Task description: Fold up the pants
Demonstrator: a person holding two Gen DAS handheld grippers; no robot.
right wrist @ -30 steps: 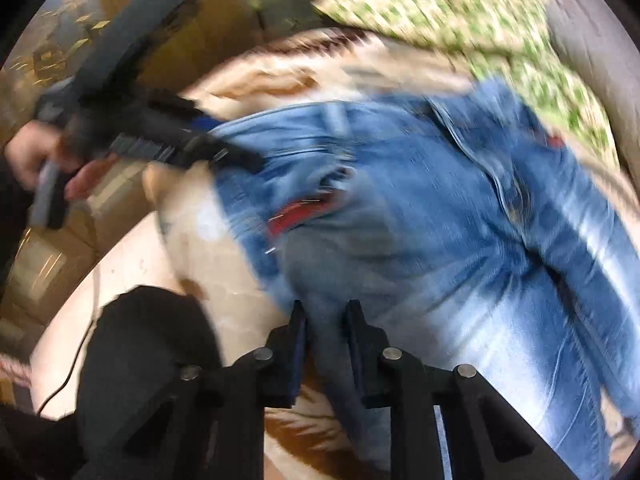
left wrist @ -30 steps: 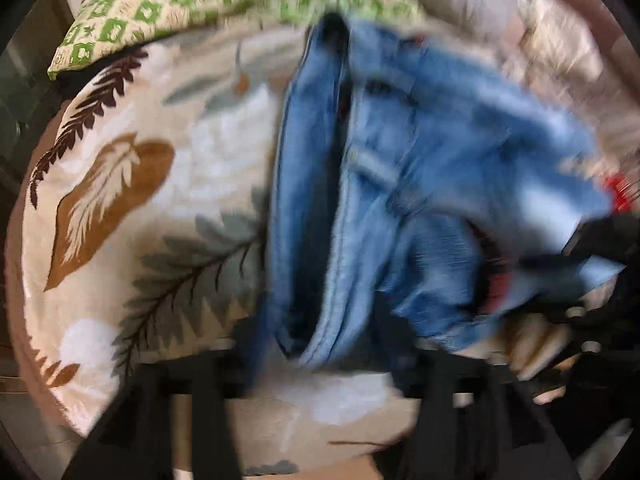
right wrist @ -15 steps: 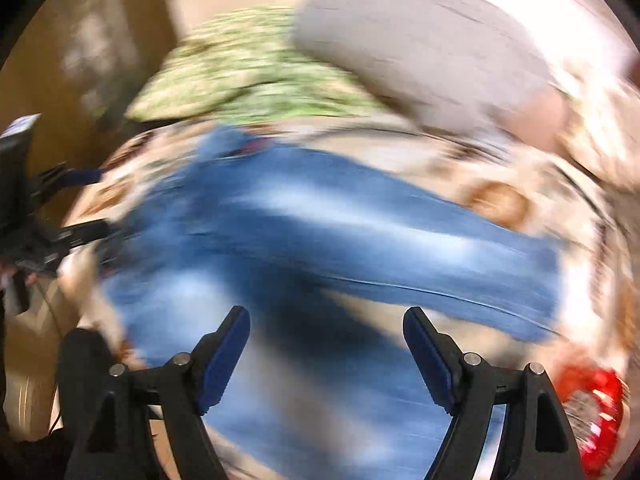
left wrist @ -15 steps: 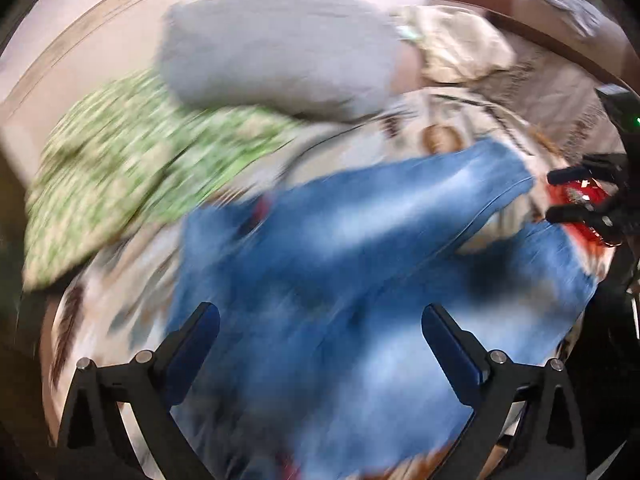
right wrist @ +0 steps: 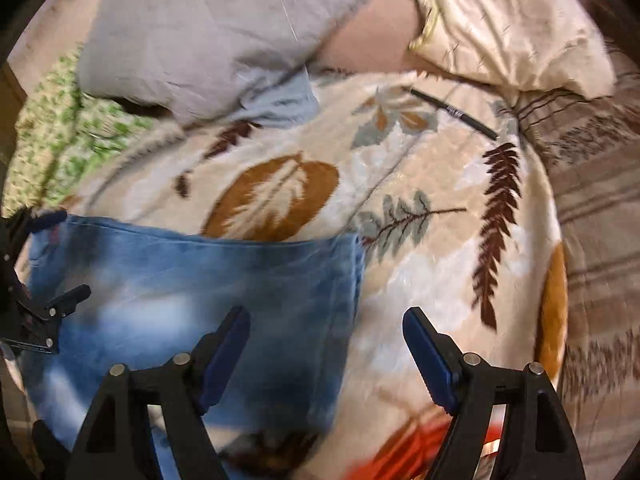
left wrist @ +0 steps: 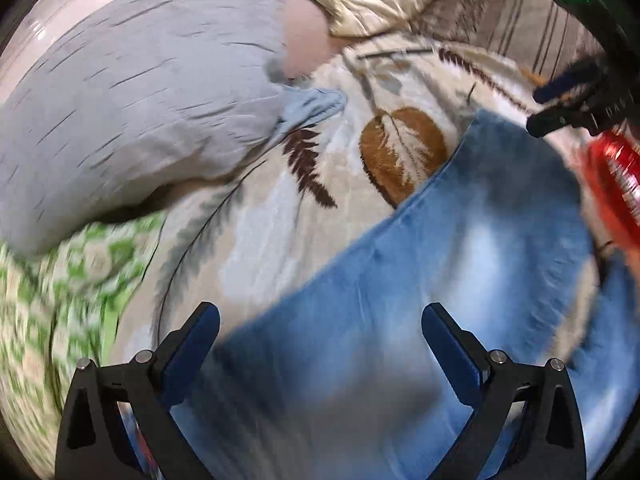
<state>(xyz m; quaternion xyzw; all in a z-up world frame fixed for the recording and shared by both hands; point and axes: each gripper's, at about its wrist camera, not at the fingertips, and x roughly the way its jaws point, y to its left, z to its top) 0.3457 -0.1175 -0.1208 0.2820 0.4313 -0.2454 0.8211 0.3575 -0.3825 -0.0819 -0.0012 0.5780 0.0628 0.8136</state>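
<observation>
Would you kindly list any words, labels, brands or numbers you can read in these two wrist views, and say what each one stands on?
None can be read.
Dark pen on the leaf-print blanket: a pale marking mid-barrel, too small to read.
Red item beside the jeans: too blurred to read.
Jeans: no label visible.

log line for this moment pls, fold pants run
stage: between folds | left gripper: open, empty, over jeans | right gripper: open, empty, at jeans' end | jeans: flat on leaf blanket
</observation>
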